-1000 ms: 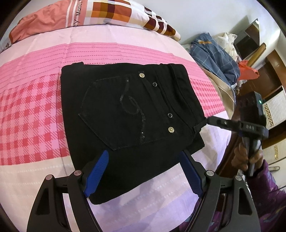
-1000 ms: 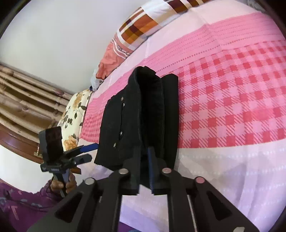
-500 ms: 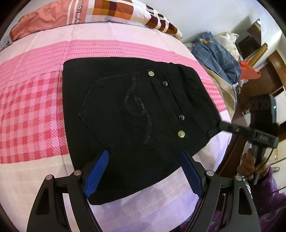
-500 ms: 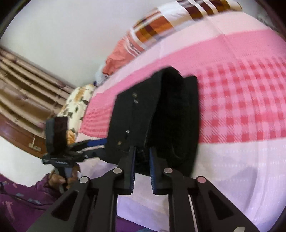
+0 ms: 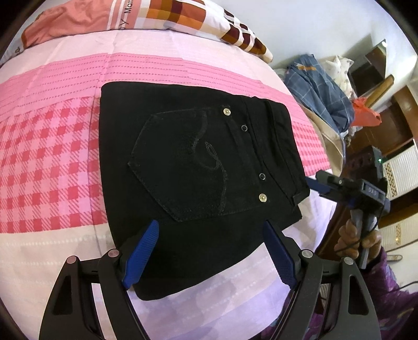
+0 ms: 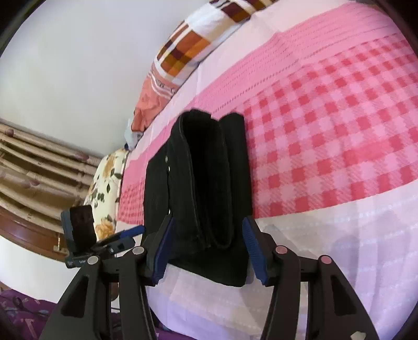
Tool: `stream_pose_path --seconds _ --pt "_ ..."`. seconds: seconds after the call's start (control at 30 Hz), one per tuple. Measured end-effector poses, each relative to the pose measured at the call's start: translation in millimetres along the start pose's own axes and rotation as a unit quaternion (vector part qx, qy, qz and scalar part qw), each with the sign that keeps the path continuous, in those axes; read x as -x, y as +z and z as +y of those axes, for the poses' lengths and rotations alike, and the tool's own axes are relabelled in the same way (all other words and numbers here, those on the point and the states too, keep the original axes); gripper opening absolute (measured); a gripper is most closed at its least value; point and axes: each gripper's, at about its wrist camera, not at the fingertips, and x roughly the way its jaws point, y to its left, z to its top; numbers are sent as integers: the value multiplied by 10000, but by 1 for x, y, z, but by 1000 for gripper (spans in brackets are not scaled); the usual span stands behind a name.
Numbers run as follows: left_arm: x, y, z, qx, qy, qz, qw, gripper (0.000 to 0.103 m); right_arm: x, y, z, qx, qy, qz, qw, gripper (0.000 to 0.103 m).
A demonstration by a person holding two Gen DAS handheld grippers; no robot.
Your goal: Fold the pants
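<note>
A second ago our right gripper (image 6: 206,248) was pinched shut on the waistband end of the pants (image 5: 198,177); now its jaws are opening, and in the right wrist view the blue pads stand either side of the stacked folds without pressing on them. In the left wrist view the same gripper sits at about 3 o'clock of the bundle, its tips just off the waistband corner, so we judge that it has let go.

The pants lie as a flat black rectangle on the pink checked bed cover (image 5: 47,162), back pocket up with its rivets showing, the waistband toward 3 o'clock and the folded edge toward 9 o'clock. The pillow (image 5: 183,15) is beyond them at 12 o'clock, well apart.

Our left gripper (image 5: 209,251) is as wide apart as it was a second ago, hovering over the near edge of the pants at 6 o'clock and holding nothing.

With both grippers off the cloth and the layers stacked evenly, we take the fold to be finished or nearly so. At most a light smoothing of the near corner remains.
</note>
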Motion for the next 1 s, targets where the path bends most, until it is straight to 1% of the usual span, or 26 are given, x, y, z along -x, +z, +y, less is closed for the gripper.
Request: stream_pose_path --seconds 0.1,0.17,0.23,0.27,0.3,0.33,0.37,0.4,0.5,0.57,0.63,0.73,0.8,0.83,0.87,0.93,0.97,1.0 --pt "2 -1 0 -50 49 4 10000 82 -12 -4 0 45 -248 141 9996 53" --pt "2 -2 0 -49 32 30 10000 82 -19 -6 0 8 -172 204 9996 54" --pt "2 -3 -1 -81 46 25 10000 82 -23 -7 8 151 -144 210 9996 54" --pt "2 -3 -1 -103 70 32 9999 82 -27 -8 15 293 -181 277 9990 51" --pt "1 -2 -3 -106 87 34 9999 82 -32 -8 20 417 -372 331 9979 38" --pt "1 -3 -2 -93 88 19 9999 81 -35 -8 21 445 -426 389 9973 37" --pt "1 -2 -2 -68 92 5 9999 82 -37 -7 22 392 -433 398 9975 29" --pt "0 -2 -2 -50 97 1 9999 82 -35 -6 20 308 -412 355 9980 23" --pt "3 -3 3 37 130 -37 9999 82 -22 -7 21 182 -264 182 9993 19" --pt "7 -2 6 82 150 -76 9998 82 -13 -11 27 203 -170 63 9996 18" --pt "10 -1 8 97 174 -124 9997 82 -5 -17 27 219 -173 12 9996 17" --pt "11 1 11 99 216 -175 9996 82 -5 -21 7 -80 -172 13 9998 14" --pt "9 1 14 114 234 -188 9995 82 -12 -24 -10 -345 -37 56 9994 14" --pt "8 1 15 114 242 -185 9995 82 -13 -24 -12 -370 -46 61 9993 15" --pt "7 0 17 108 248 -189 9995 82 -15 -23 -14 -412 -51 77 9991 16" --pt "7 0 17 93 281 -198 9994 82 -16 -21 -21 -658 158 179 9975 19" --pt "7 0 17 73 279 -212 9994 82 -14 -20 -24 -765 220 176 9967 21" --pt "8 -1 17 44 286 -238 9993 82 -14 -20 -24 -774 233 168 9966 27"
